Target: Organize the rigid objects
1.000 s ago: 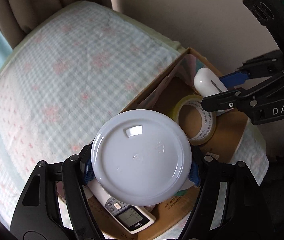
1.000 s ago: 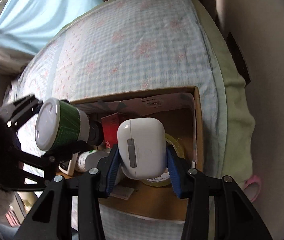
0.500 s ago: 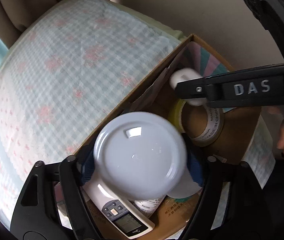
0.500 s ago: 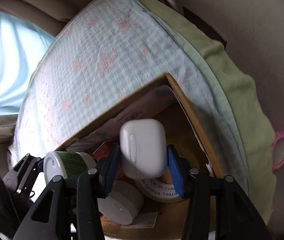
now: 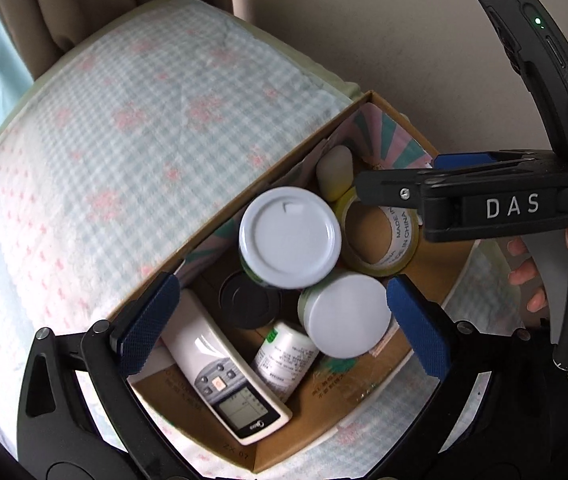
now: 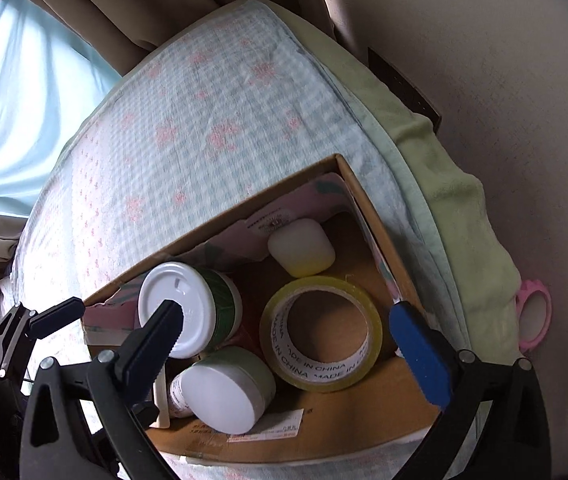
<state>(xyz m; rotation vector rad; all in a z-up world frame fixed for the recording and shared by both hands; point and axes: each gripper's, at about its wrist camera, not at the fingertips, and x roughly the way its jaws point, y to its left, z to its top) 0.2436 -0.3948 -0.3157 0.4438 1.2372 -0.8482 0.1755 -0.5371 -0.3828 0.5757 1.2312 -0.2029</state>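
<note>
A cardboard box (image 5: 284,160) (image 6: 372,208) sits on the bed. In it stand a green jar with a white lid (image 5: 290,236) (image 6: 180,314), a white earbud case (image 5: 335,171) (image 6: 302,251), a tape roll (image 5: 380,236) (image 6: 322,334), a flat white-lidded jar (image 5: 346,314) (image 6: 220,396), a small white bottle (image 5: 284,360), a black lid (image 5: 250,300) and a white remote (image 5: 224,376). My left gripper (image 5: 280,324) is open and empty above the box. My right gripper (image 6: 296,340) is open and empty over the tape roll; it also shows in the left wrist view (image 5: 464,204).
The bed has a pale checked blanket (image 5: 124,120) (image 6: 204,120) and a green sheet edge (image 6: 444,180). Curtains (image 6: 84,20) hang behind the bed. A wall (image 5: 364,20) runs along the right. A pink ring-shaped thing (image 6: 534,318) lies beside the bed.
Both grippers have opened. The green jar left my left gripper and now stands in the box. The earbud case left my right gripper and now lies in the box's far corner.
</note>
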